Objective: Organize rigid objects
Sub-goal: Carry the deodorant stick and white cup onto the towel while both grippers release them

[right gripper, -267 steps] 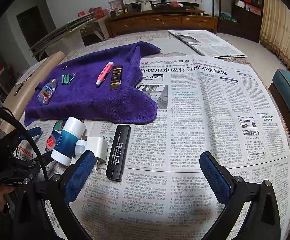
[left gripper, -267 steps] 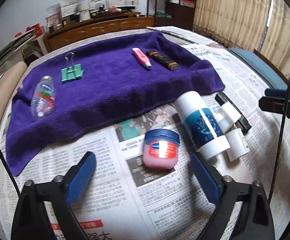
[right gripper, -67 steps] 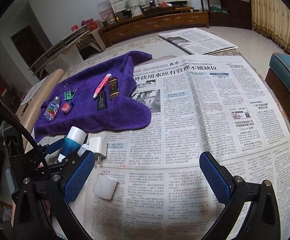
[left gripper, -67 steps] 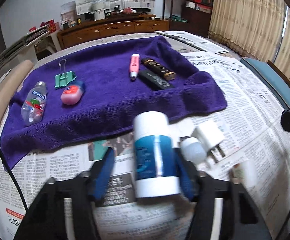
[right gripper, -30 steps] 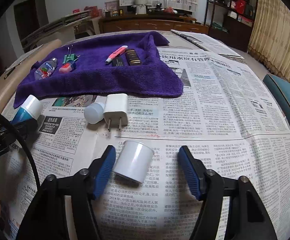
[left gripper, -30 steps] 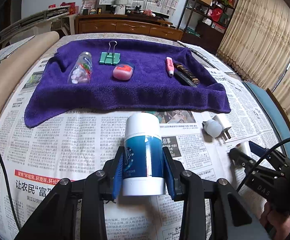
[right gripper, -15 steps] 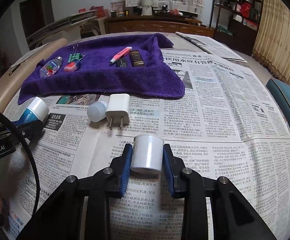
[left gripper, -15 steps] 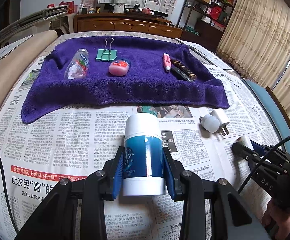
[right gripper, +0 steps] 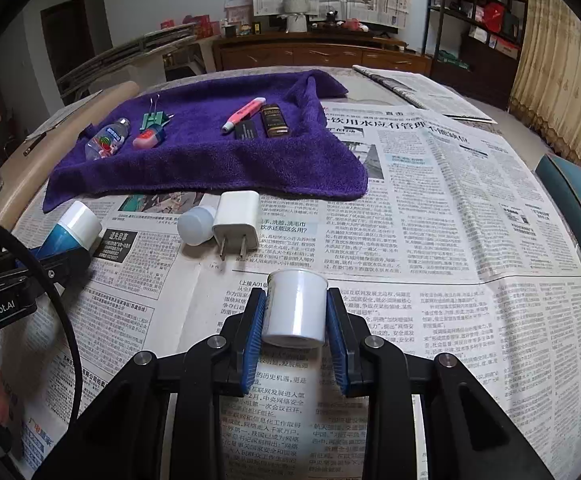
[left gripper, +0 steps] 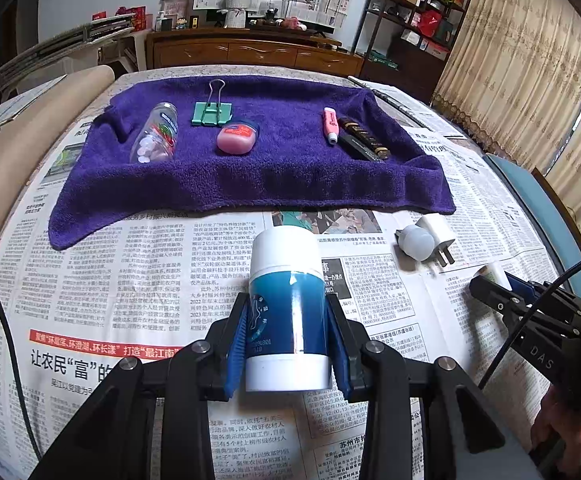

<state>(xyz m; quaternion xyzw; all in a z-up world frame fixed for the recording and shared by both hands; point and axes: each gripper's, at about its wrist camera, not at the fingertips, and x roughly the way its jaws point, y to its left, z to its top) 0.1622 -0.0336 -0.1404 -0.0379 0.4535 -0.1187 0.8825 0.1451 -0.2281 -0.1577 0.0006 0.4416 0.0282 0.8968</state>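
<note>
Above newspaper, right hand-held gripper angled down, clamping white cap

**Table under newspaper, towel at far end**

Table covered w/ newspaper sheets. Purple towel spread on the paper at the far side. Just in front of the towel's near edge, on the paper: white plug adapter, prongs toward the camera, w/ a small white round cap touching its left side. Folded newspaper lies at the far right, beyond the towel.
</note>
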